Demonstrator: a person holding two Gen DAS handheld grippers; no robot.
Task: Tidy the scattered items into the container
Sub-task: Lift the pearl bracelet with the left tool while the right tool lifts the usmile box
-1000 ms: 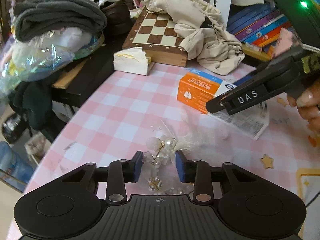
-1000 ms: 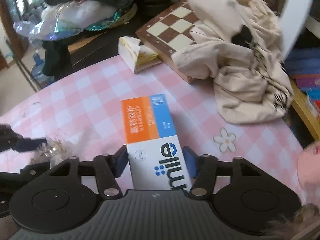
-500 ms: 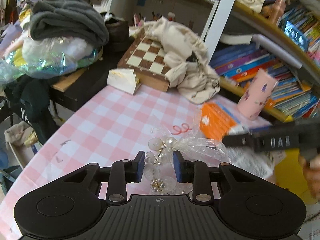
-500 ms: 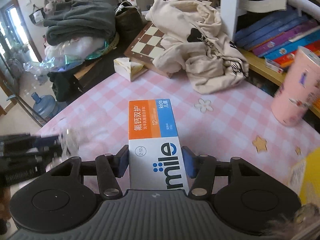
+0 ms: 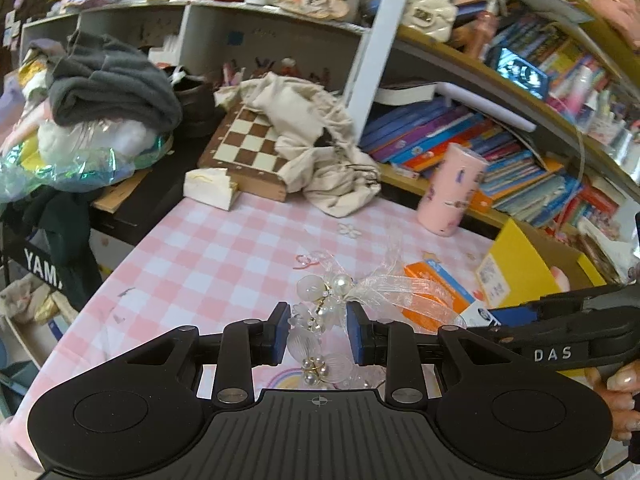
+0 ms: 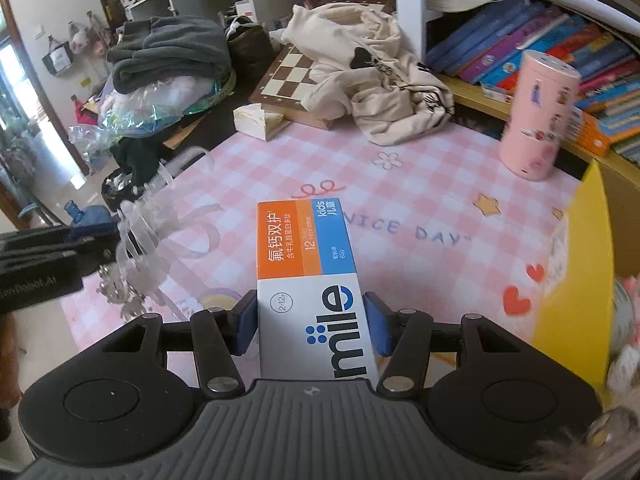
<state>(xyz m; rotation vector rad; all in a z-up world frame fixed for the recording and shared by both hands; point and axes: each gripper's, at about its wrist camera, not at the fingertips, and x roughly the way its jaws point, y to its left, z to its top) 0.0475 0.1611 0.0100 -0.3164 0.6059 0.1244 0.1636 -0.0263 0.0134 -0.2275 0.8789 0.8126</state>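
Note:
My left gripper (image 5: 318,334) is shut on a pearl-and-ribbon hair ornament (image 5: 324,320), lifted above the pink checked tablecloth (image 5: 208,264); its clear ribbons trail to the right. The same ornament (image 6: 136,248) shows at the left of the right wrist view, with the left gripper's black body beside it. My right gripper (image 6: 310,322) is shut on an orange, blue and white toothpaste box (image 6: 308,264), held above the cloth; the box (image 5: 436,292) and right gripper appear low right in the left wrist view. A yellow cardboard box (image 6: 576,280), the container, stands at the right; its inside is mostly hidden.
A pink cylinder (image 6: 538,116) stands near the bookshelf (image 5: 500,152). A cream garment (image 6: 380,80) lies over a chessboard (image 6: 292,76), with a tissue pack (image 6: 256,120) beside it. Grey clothing and plastic bags (image 5: 100,120) pile up at far left. The table edge drops off at left.
Both grippers have risen and swung right with their loads. The ornament left the cloth; the yellow box and pink cylinder came into view.

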